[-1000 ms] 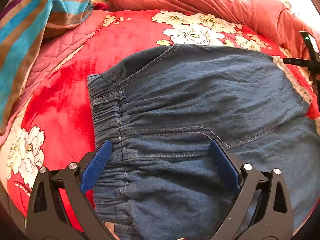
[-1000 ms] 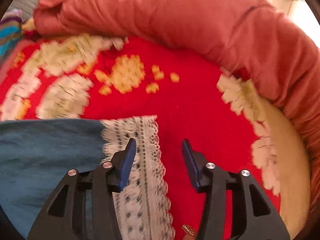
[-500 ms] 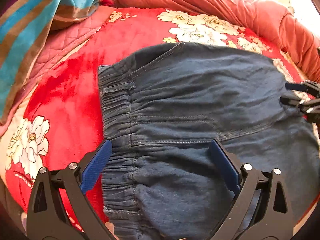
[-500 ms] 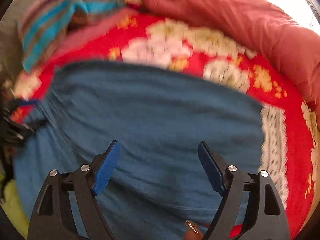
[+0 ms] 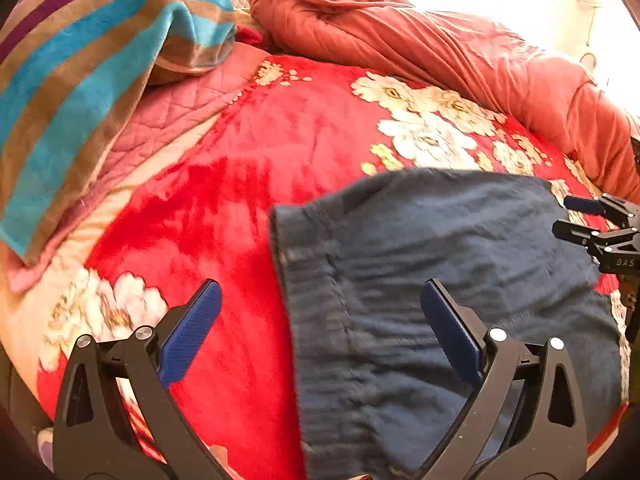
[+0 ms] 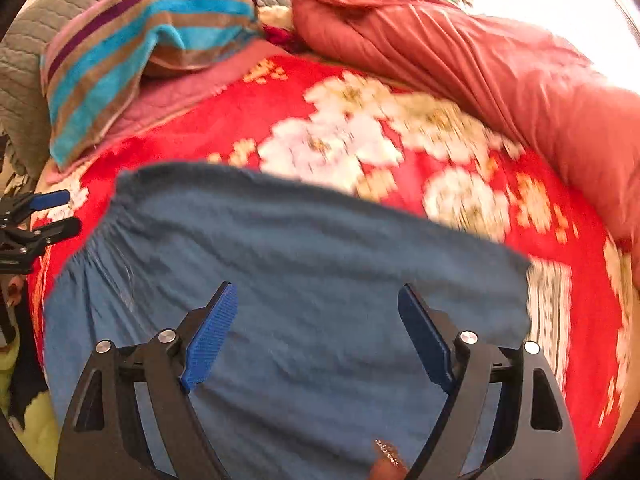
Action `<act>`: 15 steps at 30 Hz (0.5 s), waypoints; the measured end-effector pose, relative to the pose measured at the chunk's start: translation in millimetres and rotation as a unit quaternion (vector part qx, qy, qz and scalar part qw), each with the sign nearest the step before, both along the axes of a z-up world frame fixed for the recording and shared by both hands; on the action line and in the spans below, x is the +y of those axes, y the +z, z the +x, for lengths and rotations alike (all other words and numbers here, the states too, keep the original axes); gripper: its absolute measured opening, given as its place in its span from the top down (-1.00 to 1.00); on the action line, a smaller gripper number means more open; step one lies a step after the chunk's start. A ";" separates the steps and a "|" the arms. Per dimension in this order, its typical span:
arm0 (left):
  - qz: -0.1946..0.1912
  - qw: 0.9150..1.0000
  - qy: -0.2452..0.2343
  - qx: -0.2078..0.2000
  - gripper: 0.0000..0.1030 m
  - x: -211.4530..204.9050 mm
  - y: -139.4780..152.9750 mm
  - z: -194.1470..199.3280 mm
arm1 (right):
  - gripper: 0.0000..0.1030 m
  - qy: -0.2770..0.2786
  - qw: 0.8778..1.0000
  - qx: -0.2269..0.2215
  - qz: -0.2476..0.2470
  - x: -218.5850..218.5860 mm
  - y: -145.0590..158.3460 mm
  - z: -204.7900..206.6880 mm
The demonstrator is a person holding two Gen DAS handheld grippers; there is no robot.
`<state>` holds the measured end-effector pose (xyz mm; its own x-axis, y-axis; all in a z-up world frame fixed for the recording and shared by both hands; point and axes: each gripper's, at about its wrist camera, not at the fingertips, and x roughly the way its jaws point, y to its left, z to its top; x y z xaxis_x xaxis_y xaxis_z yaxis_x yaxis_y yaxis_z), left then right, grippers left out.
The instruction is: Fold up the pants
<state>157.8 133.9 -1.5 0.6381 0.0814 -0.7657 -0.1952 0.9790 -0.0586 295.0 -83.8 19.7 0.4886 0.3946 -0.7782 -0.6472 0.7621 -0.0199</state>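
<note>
Denim pants (image 5: 460, 264) lie flat on the red floral blanket (image 5: 248, 200), already doubled into a compact block: elastic waistband (image 5: 316, 320) on the left edge in the left wrist view, lace-trimmed hem (image 6: 548, 304) on the opposite side in the right wrist view, so prob leg ends brought up beside the waist. Left gripper (image 5: 320, 336) hangs above the waistband edge w/ jaws spread wide, nothing between the pads, one pad over blanket & the other over denim. Right gripper (image 6: 318, 340) hangs over the mid denim, also spread apart & empty, not touching cloth. Both free, which fits a release after a fold, w/ each hovering where the next pinch could start. Striped towel (image 5: 92, 64) & rolled orange quilt (image 5: 460, 52) sit at the bed's far side, well clear of the folding area.
</note>
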 end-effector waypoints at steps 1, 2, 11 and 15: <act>0.006 1.000 -0.001 0.002 -0.81 3.6 0.4 5.9 | -0.58 0.006 1.000 -0.002 0.001 6.3 -0.3 5.4; 0.010 1.000 -0.002 0.006 -0.81 6.4 -0.4 10.8 | -0.58 0.012 1.000 -0.003 0.000 13.3 0.9 8.9; 0.013 0.999 -0.017 0.046 -0.81 28.9 -21.8 58.4 | -0.58 0.051 0.997 0.009 -0.049 70.5 -24.2 47.4; 0.031 0.998 -0.039 0.048 -0.79 22.7 -28.9 73.3 | -0.58 0.054 0.995 0.013 -0.078 79.5 -38.8 65.3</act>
